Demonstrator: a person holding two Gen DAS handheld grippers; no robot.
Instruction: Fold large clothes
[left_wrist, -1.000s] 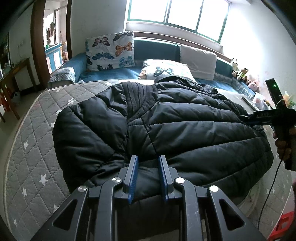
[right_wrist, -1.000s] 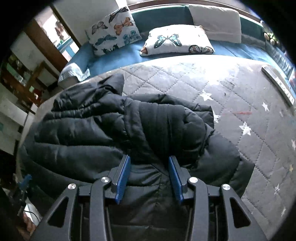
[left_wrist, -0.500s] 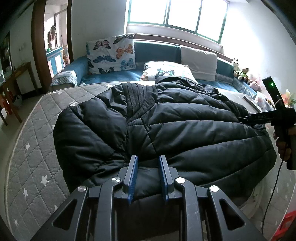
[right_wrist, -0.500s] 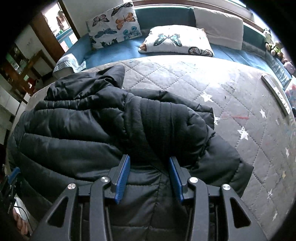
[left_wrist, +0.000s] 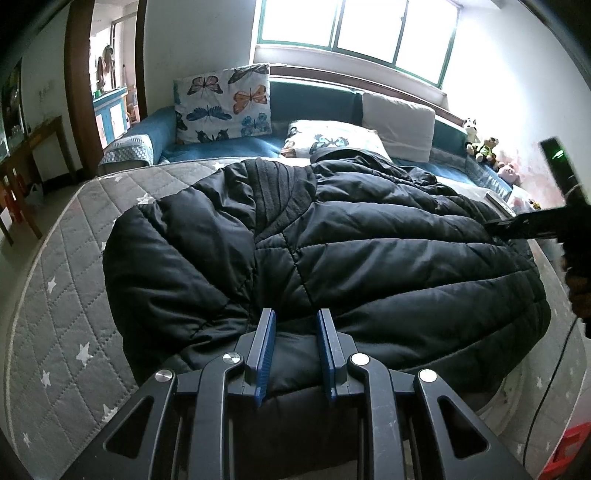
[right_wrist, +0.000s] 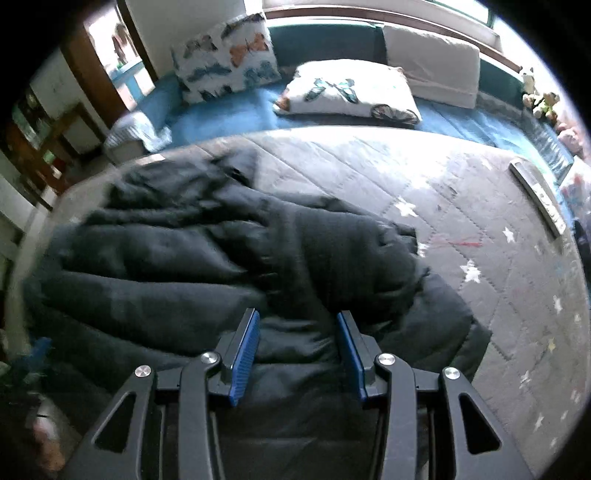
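A large black puffer jacket (left_wrist: 332, 251) lies spread on a grey star-quilted mattress (left_wrist: 55, 295). My left gripper (left_wrist: 295, 325) has its blue pads closed on a fold of the jacket's near edge. My right gripper (right_wrist: 298, 325) also holds a thicker fold of the jacket (right_wrist: 221, 258) between its blue pads, at the jacket's other side. The right gripper's body shows at the right edge of the left wrist view (left_wrist: 546, 225), held by a hand.
A blue sofa (left_wrist: 221, 147) with butterfly cushions (left_wrist: 221, 103) and a white pillow (left_wrist: 399, 122) stands behind the mattress under a window. Stuffed toys (left_wrist: 484, 147) sit at the far right. A flat remote-like bar (right_wrist: 539, 195) lies on the mattress at right.
Both grippers have kept their hold on the jacket. The right gripper has shifted, its view now blurred, and the jacket lies further left and lower in it.
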